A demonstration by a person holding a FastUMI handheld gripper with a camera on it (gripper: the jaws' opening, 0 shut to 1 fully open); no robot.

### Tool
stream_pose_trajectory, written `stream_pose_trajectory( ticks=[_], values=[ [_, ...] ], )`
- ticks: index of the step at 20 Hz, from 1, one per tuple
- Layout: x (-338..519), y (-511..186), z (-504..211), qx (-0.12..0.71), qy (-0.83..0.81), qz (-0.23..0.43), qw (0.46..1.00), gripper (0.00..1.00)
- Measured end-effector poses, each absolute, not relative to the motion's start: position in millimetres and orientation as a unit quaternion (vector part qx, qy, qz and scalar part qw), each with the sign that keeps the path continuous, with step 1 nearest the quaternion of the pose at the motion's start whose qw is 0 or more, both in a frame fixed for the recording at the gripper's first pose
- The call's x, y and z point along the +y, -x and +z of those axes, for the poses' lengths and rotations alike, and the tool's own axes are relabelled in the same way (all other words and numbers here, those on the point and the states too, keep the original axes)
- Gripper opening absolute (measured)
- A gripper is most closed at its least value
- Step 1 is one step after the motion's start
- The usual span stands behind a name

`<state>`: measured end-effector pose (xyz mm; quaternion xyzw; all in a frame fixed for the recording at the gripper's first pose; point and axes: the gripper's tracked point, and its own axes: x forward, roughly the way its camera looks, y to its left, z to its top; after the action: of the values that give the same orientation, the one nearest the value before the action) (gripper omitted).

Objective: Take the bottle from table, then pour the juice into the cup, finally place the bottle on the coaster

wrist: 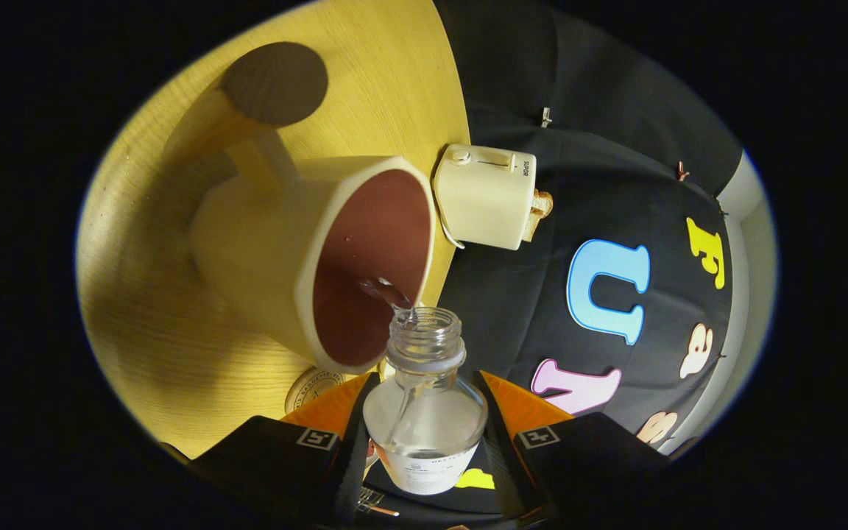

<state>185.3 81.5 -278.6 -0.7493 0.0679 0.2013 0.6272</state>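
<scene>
A clear glass bottle with no cap sits between my fingers, and my gripper is shut on its body. The view is rolled over, so the bottle is tipped. Its open mouth reaches just over the rim of a cream cup with a dark red inside. A thin stream of clear liquid runs from the mouth into the cup. A round coaster with printed lettering peeks out from under the cup's rim, close to my left finger.
The cup stands on a light wooden table. A cream toaster with a slice of bread in it stands at the table's edge beyond the cup. The booth's black cloth wall rises behind.
</scene>
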Motion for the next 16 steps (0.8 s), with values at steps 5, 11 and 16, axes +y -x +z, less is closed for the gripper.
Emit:
stream_pose_trajectory(
  ticks=[5, 11, 16],
  values=[
    [81.7, -184.1, -279.5, 0.065, 0.759, 0.201, 0.616, 0.73],
    [83.0, -178.7, -280.6, 0.058, 0.772, 0.203, 0.6, 0.73],
    [84.9, -181.2, -276.5, 0.053, 0.779, 0.201, 0.591, 0.73]
  ],
)
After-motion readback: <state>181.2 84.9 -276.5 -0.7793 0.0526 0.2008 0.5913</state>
